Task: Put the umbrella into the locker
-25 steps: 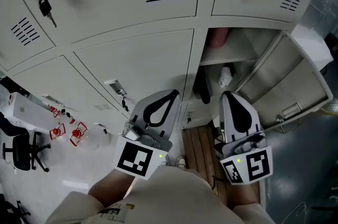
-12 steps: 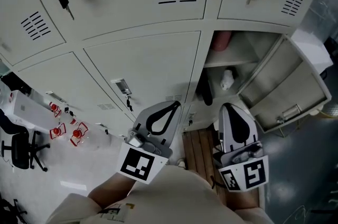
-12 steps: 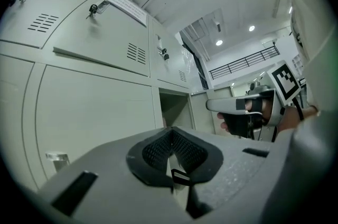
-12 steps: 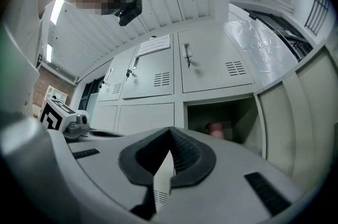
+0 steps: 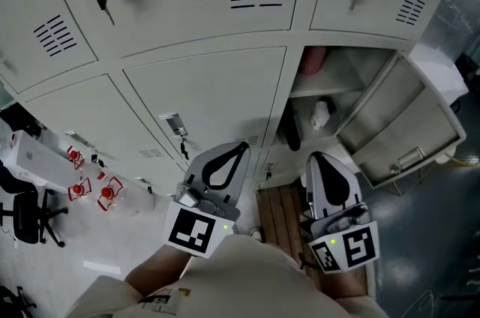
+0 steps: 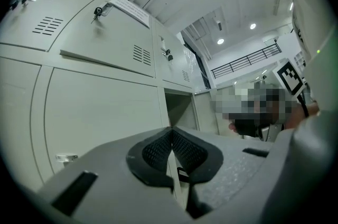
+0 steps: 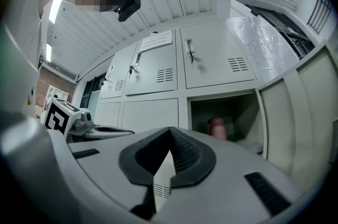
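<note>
The left claw [image 5: 242,148] and right claw [image 5: 316,157] are both pressed together and empty, facing grey lockers above a wooden floor board [image 5: 281,213]. One locker [image 5: 361,66] stands open, and what seems to be the pink umbrella [image 5: 312,60] stands at the left end of its upper shelf.

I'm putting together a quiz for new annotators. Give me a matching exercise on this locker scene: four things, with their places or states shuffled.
Things:
1. left gripper
2. pink object
3. white object
4. locker door

Places or states:
a. on the shelf
b. swung open to the right
c. jaws together, holding nothing
d. below the shelf

Pairs: 1-c; 2-a; 3-d; 4-b.
</note>
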A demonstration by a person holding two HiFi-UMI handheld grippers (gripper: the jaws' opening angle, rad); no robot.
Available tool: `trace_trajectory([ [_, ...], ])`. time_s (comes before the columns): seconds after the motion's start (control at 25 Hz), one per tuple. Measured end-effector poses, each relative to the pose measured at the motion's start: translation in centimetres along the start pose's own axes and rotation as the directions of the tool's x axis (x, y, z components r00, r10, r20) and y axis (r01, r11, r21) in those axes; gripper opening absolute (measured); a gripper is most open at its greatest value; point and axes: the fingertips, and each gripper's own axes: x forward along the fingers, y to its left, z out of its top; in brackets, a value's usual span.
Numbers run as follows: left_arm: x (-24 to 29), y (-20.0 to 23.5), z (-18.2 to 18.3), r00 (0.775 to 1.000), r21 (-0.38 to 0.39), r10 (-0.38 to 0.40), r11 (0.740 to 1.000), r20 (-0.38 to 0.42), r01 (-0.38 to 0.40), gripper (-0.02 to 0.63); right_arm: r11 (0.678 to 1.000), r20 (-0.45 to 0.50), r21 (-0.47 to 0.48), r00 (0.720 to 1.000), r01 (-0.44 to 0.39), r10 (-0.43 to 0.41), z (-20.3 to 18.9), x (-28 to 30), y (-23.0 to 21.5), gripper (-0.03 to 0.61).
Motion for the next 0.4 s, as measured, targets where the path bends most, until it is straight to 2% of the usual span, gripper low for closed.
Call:
trace_trajectory([
  [0.16, 0.08, 0.17, -0.14, 1.000, -0.003, -0.008, 1.000, -0.006, 0.008, 0.008, 1.000, -0.009, -0.003, 1.000, 0.003, -0.003, -0.05, -0.01, 0.16, 0.006],
  [0.28, 0.18, 0.07, -0.43, 0.999, -0.067, -0.034, 0.997, -0.015, 0.033, 0.008, 1.000, -0.016, -0.008, 1.000, 0.002, -0.002, -0.35, 0.01, 0.23, 0.006],
  [0.4, 0.29, -0.01, -0.72, 0.998, -0.075, -0.054, 0.996, -0.025, 0.052, 0.008, 1.000, -0.024, -0.013, 1.000, 0.003, -0.004, -0.81, -0.06, 0.31, 0.006],
])
